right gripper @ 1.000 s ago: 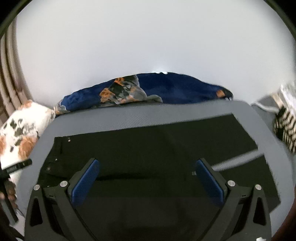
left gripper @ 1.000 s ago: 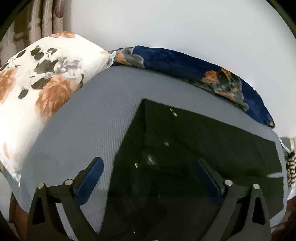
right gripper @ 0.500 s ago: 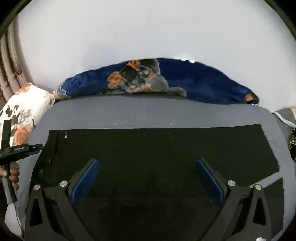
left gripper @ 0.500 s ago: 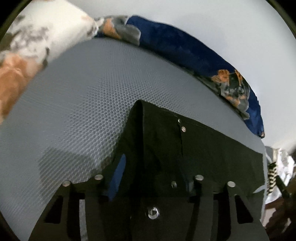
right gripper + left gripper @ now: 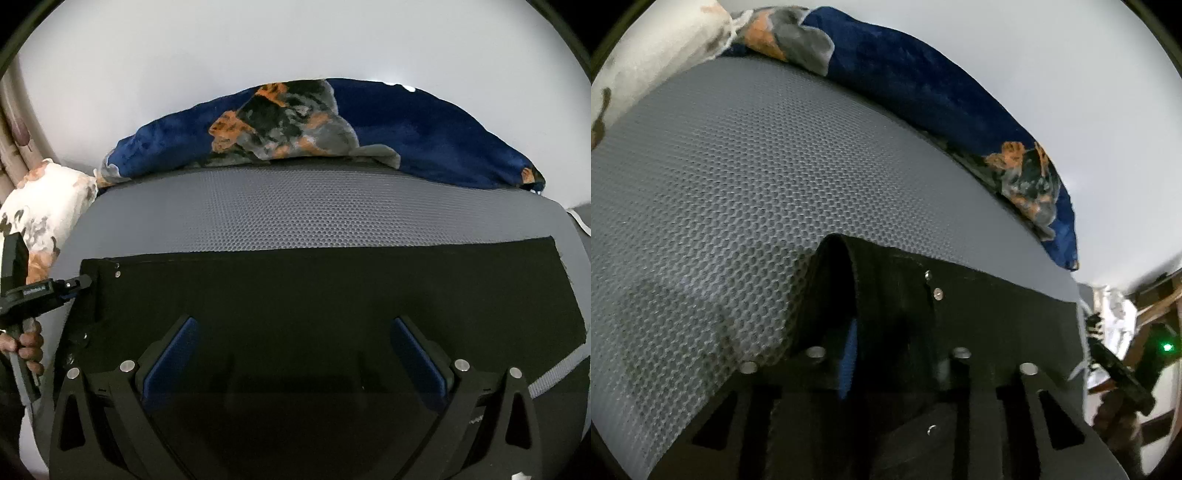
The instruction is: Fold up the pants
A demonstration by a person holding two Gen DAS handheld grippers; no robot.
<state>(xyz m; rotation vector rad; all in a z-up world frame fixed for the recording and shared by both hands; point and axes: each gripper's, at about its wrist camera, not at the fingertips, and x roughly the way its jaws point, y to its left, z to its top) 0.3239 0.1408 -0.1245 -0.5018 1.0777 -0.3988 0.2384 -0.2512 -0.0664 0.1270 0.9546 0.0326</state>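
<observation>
Meanwhile the black pants [image 5: 325, 295] are lying flat across the grey mesh bed [image 5: 317, 218]. The left tool [image 5: 882, 354] is pinching the waistband, its fingers closed on a raised fold. The right tool [image 5: 293, 350] is hovering wide open over the legs, gripping nothing.

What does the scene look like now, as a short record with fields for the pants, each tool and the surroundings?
pants: black pants lie flat across the grey mat, waistband end on the left
left tool: left tool is shut on the waistband edge, which humps up from the mat
right tool: right tool is open, above the middle of the pants, holding nothing
blanket: blue floral blanket is bunched along the far edge of the mat
pillow: white floral pillow lies at the far left corner
</observation>
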